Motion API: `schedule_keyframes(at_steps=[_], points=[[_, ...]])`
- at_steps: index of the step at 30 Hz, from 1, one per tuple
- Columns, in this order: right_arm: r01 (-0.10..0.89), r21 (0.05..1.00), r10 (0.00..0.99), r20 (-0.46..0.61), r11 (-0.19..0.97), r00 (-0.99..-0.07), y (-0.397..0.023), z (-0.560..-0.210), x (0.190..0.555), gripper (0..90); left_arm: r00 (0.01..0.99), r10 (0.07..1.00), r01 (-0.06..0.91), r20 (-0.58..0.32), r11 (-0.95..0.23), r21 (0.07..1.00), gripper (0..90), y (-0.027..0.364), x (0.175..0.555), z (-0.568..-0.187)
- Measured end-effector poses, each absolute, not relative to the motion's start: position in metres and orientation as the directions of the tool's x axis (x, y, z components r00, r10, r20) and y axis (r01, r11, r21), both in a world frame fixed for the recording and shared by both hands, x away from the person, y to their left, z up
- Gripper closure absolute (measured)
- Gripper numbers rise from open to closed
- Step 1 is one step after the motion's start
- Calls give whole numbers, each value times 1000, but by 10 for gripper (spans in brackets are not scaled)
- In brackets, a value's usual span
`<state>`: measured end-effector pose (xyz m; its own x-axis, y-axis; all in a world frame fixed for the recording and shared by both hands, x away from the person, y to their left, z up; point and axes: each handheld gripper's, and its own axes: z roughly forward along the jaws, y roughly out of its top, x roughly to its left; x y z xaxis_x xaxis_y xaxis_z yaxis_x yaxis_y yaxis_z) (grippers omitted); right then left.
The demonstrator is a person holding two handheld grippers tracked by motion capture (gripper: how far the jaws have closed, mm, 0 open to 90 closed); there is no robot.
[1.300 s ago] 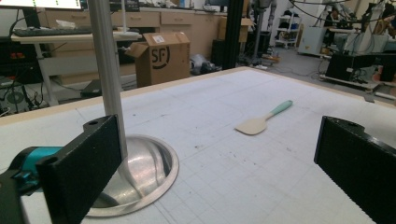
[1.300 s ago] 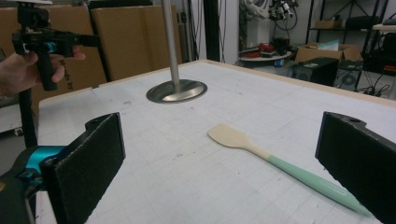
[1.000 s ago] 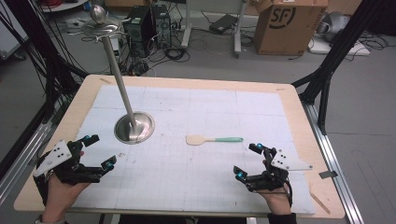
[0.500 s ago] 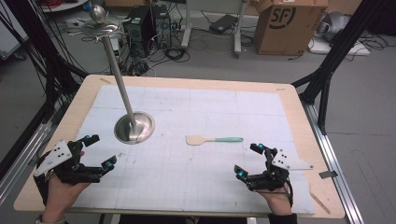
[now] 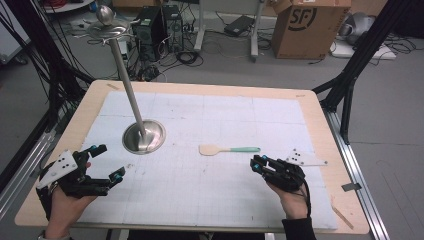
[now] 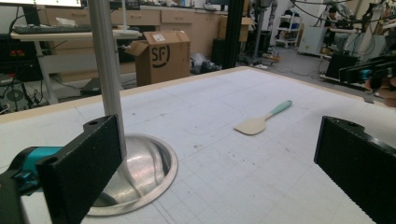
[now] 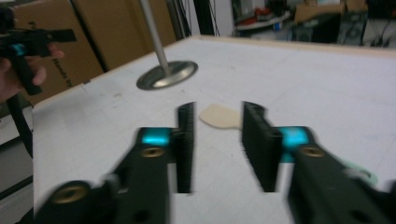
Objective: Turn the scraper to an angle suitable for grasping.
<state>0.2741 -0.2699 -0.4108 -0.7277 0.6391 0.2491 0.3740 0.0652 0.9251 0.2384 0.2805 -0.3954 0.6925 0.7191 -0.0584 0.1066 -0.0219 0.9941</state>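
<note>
A spatula (image 5: 227,149) with a beige head and a teal handle lies flat at the middle of the white mat; it is also seen as the spatula (image 6: 261,121) and the spatula head (image 7: 219,116). My right gripper (image 5: 257,165) is just right of the handle's end and a little nearer me. It points at the spatula, jaws a narrow gap apart with nothing between them. In its own view the right gripper (image 7: 218,140) frames the head. My left gripper (image 5: 108,161) is held wide open at the mat's front left, shown as the left gripper (image 6: 219,163).
A metal stand has a round base (image 5: 144,136) on the mat's left, and its pole (image 5: 127,85) leans up to a dish with a ball. A grey plate (image 5: 306,159) lies by the right edge. A cardboard box (image 5: 310,25) stands on the floor behind.
My right gripper has turned toward the spatula's handle and its jaws have drawn closer together. The left gripper has barely moved.
</note>
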Motion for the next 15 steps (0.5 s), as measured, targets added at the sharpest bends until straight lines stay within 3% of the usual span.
schedule_keyframes(at_steps=[3,15], points=[[397,914,648,252,85,-719,-265,-413,284,897,694,718,107,-55,-27,994,17,280,240,-396],[404,882,670,148,244,-728,-234,-415,326,897,700,711,112,-57,-31,993,17,276,242,-397]])
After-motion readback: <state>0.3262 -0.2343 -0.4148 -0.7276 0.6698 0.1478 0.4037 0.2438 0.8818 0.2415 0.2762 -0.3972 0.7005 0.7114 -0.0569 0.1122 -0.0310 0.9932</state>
